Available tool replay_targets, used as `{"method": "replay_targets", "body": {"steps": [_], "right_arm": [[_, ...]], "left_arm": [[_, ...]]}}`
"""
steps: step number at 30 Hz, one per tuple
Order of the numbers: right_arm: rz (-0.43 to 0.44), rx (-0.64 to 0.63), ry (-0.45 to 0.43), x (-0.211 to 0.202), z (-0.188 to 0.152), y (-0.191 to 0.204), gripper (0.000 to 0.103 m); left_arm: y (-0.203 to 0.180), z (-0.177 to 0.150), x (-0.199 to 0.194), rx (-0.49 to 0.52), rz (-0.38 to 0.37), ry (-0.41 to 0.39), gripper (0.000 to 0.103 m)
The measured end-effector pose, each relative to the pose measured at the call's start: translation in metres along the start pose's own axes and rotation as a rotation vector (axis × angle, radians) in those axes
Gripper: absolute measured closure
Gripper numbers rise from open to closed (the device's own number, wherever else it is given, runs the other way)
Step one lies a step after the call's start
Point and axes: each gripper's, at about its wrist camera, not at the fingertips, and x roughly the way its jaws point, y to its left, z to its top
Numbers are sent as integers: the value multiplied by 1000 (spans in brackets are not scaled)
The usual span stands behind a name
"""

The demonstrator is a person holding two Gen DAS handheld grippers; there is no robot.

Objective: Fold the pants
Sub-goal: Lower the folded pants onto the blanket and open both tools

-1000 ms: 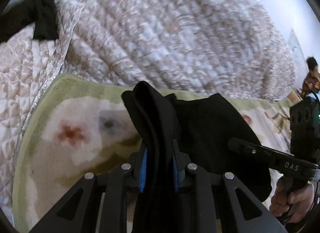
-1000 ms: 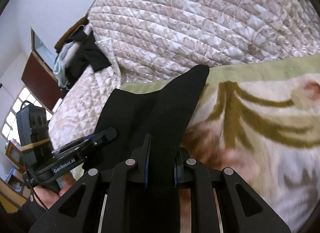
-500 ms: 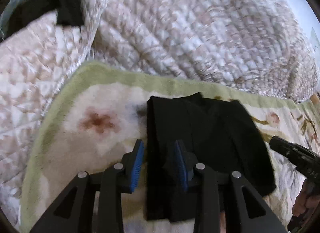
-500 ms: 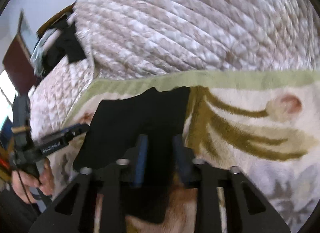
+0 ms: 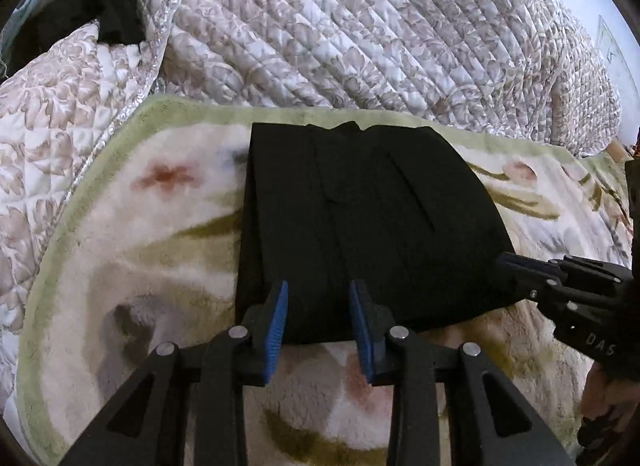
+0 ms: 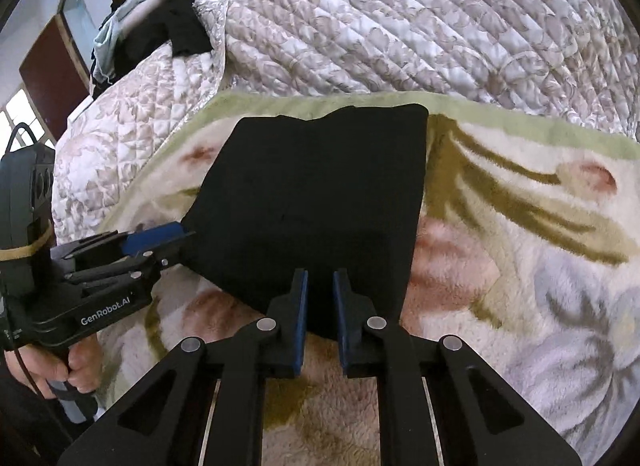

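Note:
The black pants [image 5: 360,217] lie folded into a flat rectangle on the flowered fleece blanket [image 5: 132,234]. They also show in the right wrist view [image 6: 320,193]. My left gripper [image 5: 318,290] is open and empty, its blue pads just over the near edge of the pants. My right gripper [image 6: 320,278] is open by a small gap and empty, at the near edge of the pants. The right gripper shows at the right in the left wrist view [image 5: 516,266]. The left gripper shows at the left in the right wrist view [image 6: 176,238].
A quilted bedspread [image 5: 360,33] rises behind the blanket. Dark and light clothes [image 6: 152,25] lie piled at the far left. A dark wooden door [image 6: 52,73] stands beyond them.
Both grippers held the pants lifted a second ago. They lowered the cloth onto the blanket, opened, let go and drew back to its near edge. The pants now lie flat.

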Motion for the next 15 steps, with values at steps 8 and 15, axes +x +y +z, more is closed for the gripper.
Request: {"method": "replay_targets", "body": {"steps": [8,15], "right_arm": [[0,-8,-14,2,-3,0,91],[-31,-26,-24,-12,-1,8,90]], "left_arm": [[-1,-1,3,-2,18,0,69],[0,-1,-18,-34,35,-14,69]]}}
